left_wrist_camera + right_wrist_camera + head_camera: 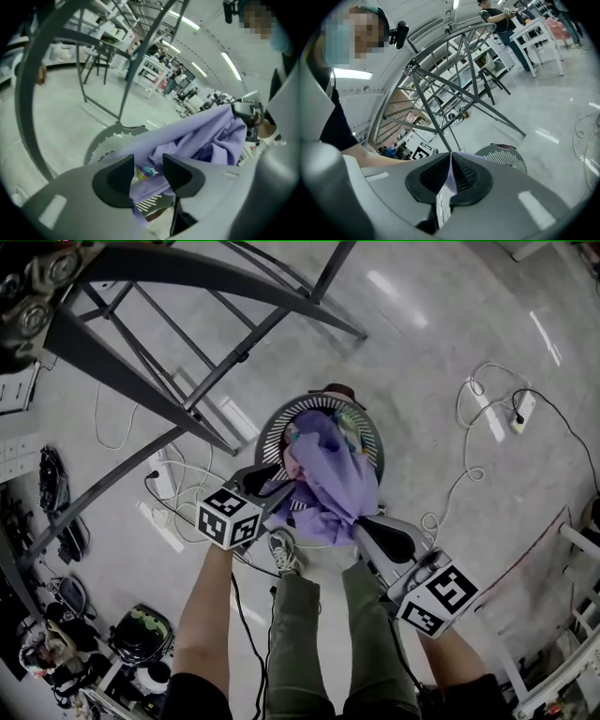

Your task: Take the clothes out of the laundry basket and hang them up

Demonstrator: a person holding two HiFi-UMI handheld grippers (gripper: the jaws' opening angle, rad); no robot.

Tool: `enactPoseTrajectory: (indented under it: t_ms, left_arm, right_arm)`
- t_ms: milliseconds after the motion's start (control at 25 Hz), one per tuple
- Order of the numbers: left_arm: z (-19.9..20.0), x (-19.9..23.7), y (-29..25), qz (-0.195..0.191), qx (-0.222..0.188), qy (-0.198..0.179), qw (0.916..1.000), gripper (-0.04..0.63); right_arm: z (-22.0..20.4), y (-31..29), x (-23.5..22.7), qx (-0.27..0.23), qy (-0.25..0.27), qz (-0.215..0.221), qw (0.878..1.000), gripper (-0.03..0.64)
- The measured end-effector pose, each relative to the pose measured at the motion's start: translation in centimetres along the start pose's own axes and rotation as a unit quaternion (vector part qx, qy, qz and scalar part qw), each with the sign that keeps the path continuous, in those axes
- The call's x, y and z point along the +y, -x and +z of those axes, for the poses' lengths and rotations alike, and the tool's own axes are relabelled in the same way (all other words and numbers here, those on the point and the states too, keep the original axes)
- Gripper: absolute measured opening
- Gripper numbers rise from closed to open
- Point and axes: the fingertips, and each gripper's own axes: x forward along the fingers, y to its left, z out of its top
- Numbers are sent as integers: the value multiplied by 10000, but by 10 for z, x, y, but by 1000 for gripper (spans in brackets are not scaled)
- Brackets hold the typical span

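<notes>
A round grey laundry basket (275, 430) stands on the floor in front of the person's feet, with colourful clothes inside. A lavender garment (333, 474) is lifted out of it and hangs over the basket. My right gripper (364, 526) is shut on a thin fold of that lavender cloth (451, 171), seen pinched between its pads (464, 176). My left gripper (272, 482) is at the garment's left edge with its jaws apart; the cloth (197, 136) lies just beyond and below the gap, and the pads (117, 176) do not press on it.
A dark metal drying rack (187, 352) stands behind and left of the basket. White cables and a power strip (520, 411) lie on the floor at right, more cables (173, 484) at left. Bags and gear (141, 634) sit lower left. The person's shoe (284, 554) is beside the basket.
</notes>
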Motion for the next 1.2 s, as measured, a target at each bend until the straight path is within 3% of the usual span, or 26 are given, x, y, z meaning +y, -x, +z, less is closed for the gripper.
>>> enactPoseTrajectory:
  t_ms: [80, 200, 320, 360, 400, 440, 520, 600, 680, 760, 880, 1000, 1200]
  left_arm:
    - [-13, -29, -15, -602, 302, 138, 9976, 184]
    - [-18, -57, -32, -1045, 130, 667, 9922, 193]
    - [-3, -61, -42, -997, -420, 961, 9895, 191]
    - [2, -59, -42, -899, -575, 975, 9895, 136]
    - [6, -56, -40, -767, -685, 933, 9903, 27]
    - [9, -55, -36, -610, -752, 819, 9919, 21]
    - [17, -55, -23, -242, -789, 291, 9962, 18]
    - [29, -61, -3, 187, -745, -658, 9949, 17]
    - [43, -71, 19, 591, -693, -1744, 9805, 17]
    - [58, -86, 43, 839, -770, -2512, 9612, 15]
    - [89, -109, 81, 900, -1219, -2986, 9423, 15]
    - [120, -133, 120, 730, -1675, -3322, 9254, 15]
    - [135, -176, 172, 165, -1865, -3642, 9123, 15]
  right_arm:
    - [3, 3, 3, -14, -2, 35, 10000, 14]
    - [2, 6, 8, 4, -37, 110, 9999, 14]
    - [-2, 10, 9, 23, -43, 120, 9999, 14]
    - [-4, 12, 8, 21, -46, 88, 9999, 14]
    - [-5, 14, 6, 17, -42, 38, 10000, 14]
    - [-7, 16, 4, 14, -29, -25, 10000, 14]
    - [-12, 21, -1, 19, -6, -172, 9998, 14]
    - [-21, 25, -6, 38, -81, -324, 9994, 14]
    - [-35, 26, -7, 76, -262, -425, 9987, 15]
    - [-51, 24, -1, 136, -395, -466, 9980, 15]
    - [-71, 15, 16, 261, -431, -491, 9975, 17]
    - [-83, 3, 34, 411, -370, -414, 9976, 20]
    - [-83, -6, 62, 627, -153, -157, 9978, 38]
